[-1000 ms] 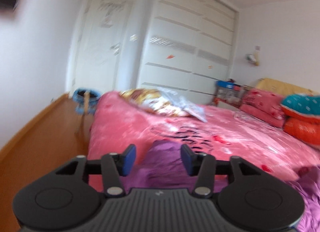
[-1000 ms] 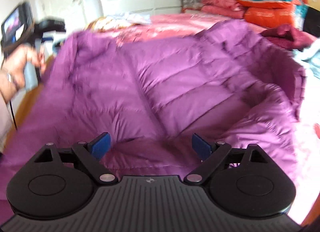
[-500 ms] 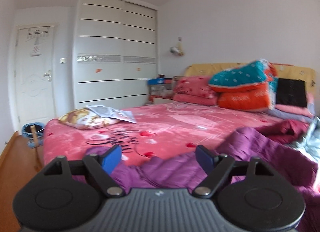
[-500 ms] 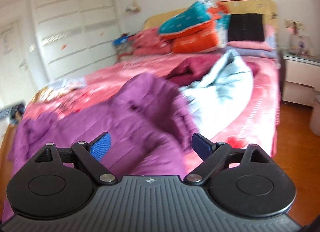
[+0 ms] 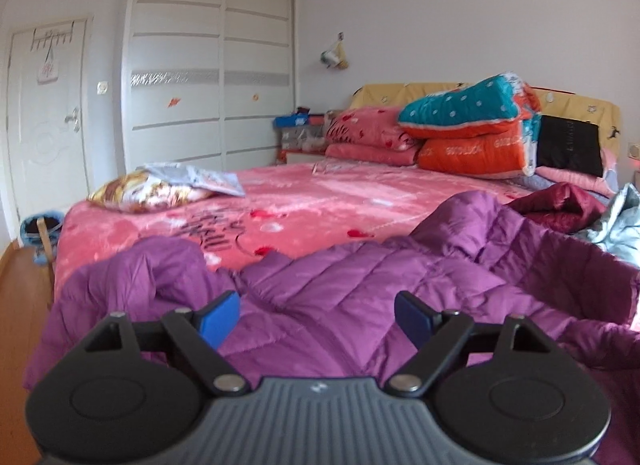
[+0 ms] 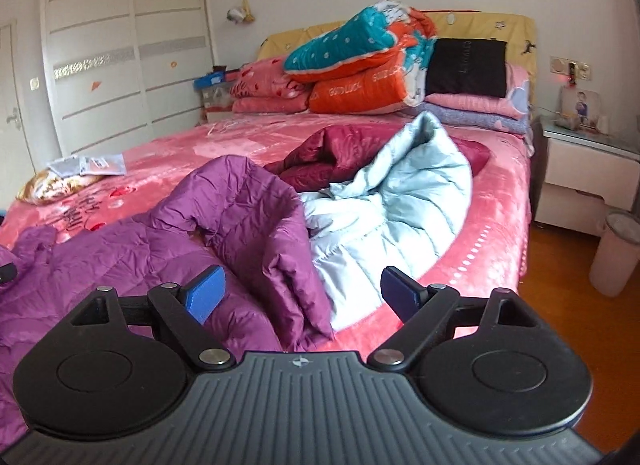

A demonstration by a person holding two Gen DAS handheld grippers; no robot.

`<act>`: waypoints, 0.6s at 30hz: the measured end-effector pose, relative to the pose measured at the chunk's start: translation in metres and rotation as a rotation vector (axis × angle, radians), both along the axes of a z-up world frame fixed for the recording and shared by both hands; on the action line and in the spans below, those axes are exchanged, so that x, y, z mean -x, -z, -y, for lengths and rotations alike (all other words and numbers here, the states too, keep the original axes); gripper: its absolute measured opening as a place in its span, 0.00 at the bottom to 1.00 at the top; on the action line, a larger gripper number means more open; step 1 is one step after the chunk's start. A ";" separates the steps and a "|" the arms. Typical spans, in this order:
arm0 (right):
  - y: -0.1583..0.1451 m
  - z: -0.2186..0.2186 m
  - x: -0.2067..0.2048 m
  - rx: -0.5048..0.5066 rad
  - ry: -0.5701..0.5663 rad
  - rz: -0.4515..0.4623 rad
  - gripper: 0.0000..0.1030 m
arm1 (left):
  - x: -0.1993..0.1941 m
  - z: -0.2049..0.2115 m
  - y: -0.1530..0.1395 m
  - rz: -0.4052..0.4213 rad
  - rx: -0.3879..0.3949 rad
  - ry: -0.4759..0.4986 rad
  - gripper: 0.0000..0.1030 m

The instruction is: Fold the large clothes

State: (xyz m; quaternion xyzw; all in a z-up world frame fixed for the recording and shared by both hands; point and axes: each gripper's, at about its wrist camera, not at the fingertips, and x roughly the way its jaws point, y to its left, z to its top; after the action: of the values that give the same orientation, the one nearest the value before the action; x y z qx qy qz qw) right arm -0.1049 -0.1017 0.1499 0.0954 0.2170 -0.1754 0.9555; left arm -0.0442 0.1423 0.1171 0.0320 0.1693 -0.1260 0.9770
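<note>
A purple quilted down jacket [image 5: 360, 289] lies spread and rumpled across the near end of the pink bed [image 5: 320, 201]; it also shows in the right wrist view [image 6: 160, 249]. My left gripper [image 5: 316, 319] is open and empty above the jacket's near part. My right gripper [image 6: 300, 295] is open and empty above the jacket's folded right edge. A pale blue down jacket [image 6: 400, 205] and a maroon one [image 6: 332, 153] lie bunched just beyond, to the right.
Folded quilts [image 6: 360, 61] and pillows are stacked at the headboard. A patterned pillow with papers [image 5: 160, 189] lies at the bed's far left. A white nightstand [image 6: 580, 181] and a bin [image 6: 616, 253] stand right of the bed. Wardrobe and door are behind.
Both grippers have let go and pulled back and up from the purple jacket, swinging to face the headboard. The left gripper has opened wider. The jacket now lies on the bed.
</note>
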 end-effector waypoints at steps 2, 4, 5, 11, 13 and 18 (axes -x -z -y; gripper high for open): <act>0.004 0.000 -0.019 0.009 -0.015 -0.034 0.95 | -0.008 -0.005 0.006 -0.016 0.007 -0.013 0.82; 0.013 0.001 -0.042 0.025 -0.024 -0.071 0.88 | -0.014 -0.011 0.009 -0.022 0.019 -0.023 0.82; 0.018 0.001 -0.052 0.036 -0.028 -0.091 0.85 | -0.016 -0.013 0.010 -0.025 0.027 -0.026 0.82; 0.052 0.012 -0.097 0.018 -0.020 -0.228 0.45 | -0.028 -0.023 0.018 -0.056 0.071 -0.031 0.83; 0.057 0.013 -0.103 0.018 -0.033 -0.239 0.35 | -0.033 -0.024 0.020 -0.066 0.086 -0.024 0.84; 0.047 0.014 -0.115 0.050 -0.029 -0.264 0.21 | -0.042 -0.023 0.026 -0.100 0.121 -0.004 0.85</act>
State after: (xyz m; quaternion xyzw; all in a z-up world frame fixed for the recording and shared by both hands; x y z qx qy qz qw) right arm 0.0099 -0.1155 0.1027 0.0445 0.3378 -0.1779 0.9232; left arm -0.0025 0.1654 0.0909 -0.0338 0.2099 -0.1357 0.9677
